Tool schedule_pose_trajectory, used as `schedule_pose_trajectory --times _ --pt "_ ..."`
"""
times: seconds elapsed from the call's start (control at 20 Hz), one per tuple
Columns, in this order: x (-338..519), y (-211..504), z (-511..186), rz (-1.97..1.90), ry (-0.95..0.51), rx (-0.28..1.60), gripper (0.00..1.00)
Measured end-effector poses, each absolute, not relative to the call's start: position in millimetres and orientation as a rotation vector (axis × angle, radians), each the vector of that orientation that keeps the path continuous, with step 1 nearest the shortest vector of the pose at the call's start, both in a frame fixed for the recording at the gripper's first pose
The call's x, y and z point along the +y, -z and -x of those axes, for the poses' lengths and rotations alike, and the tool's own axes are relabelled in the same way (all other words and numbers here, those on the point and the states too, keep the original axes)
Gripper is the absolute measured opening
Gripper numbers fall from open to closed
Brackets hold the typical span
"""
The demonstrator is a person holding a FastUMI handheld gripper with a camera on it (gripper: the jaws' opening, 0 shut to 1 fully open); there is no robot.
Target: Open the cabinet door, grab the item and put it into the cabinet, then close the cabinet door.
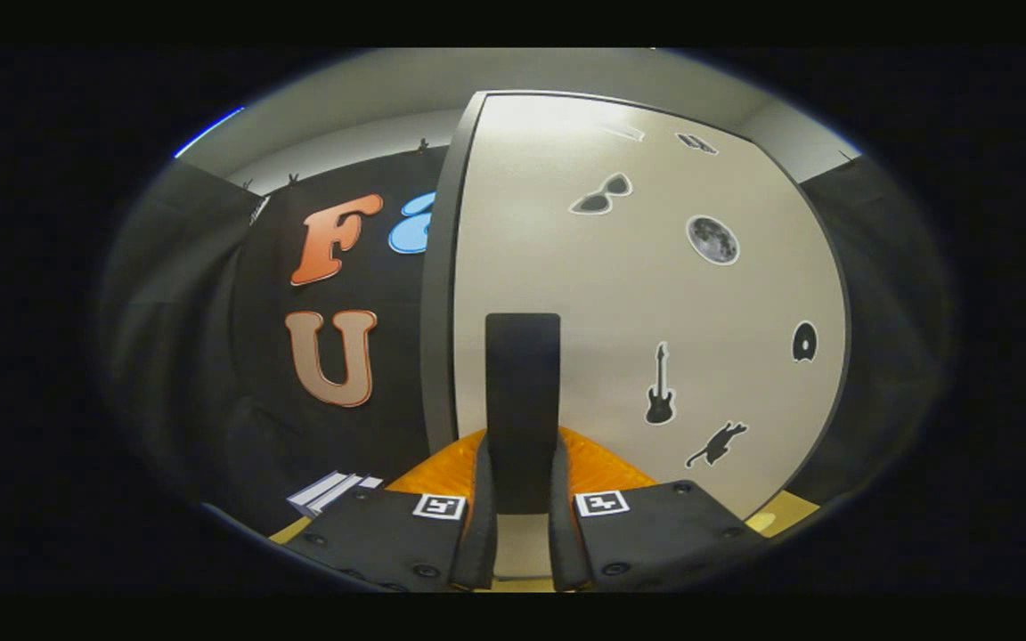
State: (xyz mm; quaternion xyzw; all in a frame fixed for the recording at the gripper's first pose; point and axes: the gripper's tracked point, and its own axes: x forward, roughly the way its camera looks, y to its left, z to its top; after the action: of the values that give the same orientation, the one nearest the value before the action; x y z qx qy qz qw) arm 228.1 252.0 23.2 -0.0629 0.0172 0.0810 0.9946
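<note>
The cabinet door [638,294] stands straight ahead of the gripper [522,534], a pale panel with a dark edge, and its black upright handle [522,401] sits between the two fingers, which have narrowed onto its lower end and appear to press it from both sides. That grip suits pulling or swinging the door; whether it is being opened or closed cannot be told from here. Small stickers, among them a guitar [659,385], a moon [712,239] and sunglasses [602,196], dot the door beyond the fingers and to their right. An orange thing [602,465] lies just behind the fingers, low against the door; what it is stays unclear. A white ridged object [328,491] rests off to the left of the fingers, clear of the door's path as far as can be judged.
</note>
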Motion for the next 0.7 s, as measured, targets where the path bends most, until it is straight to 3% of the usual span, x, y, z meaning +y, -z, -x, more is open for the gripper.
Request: schedule_pose_trajectory --times 0.25,0.7 --pt "251 -25 -213 0.119 -0.225 0.062 0.31" --pt "196 -40 -105 0.082 -0.362 0.073 0.31"
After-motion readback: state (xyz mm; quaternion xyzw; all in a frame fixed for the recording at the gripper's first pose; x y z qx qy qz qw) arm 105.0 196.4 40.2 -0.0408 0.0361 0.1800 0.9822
